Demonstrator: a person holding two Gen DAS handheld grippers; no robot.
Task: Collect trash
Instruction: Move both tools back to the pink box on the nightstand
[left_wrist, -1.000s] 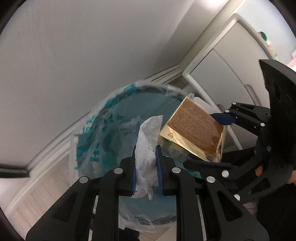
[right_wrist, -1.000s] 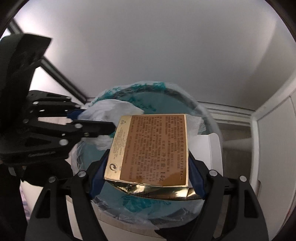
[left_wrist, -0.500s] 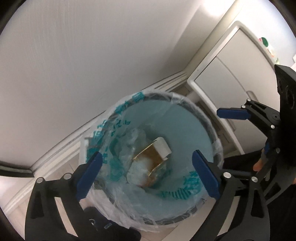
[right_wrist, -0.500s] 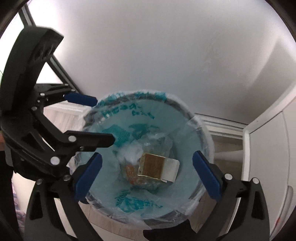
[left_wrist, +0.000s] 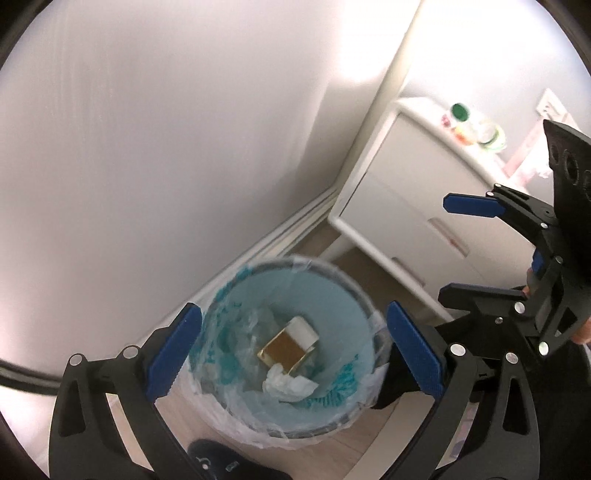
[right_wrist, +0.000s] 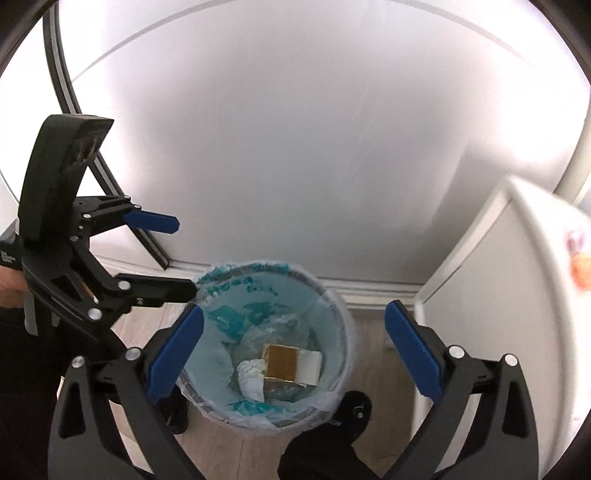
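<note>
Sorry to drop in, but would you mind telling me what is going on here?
A person is collecting trash with a handheld gripper in each hand. Both the left gripper and the right gripper hang open and empty above a bin lined with a plastic bag. Inside the bin lie a gold carton and, right beside it, a crumpled white wrapper, on top of other clear plastic waste. A white cabinet stands next to the bin.
</note>
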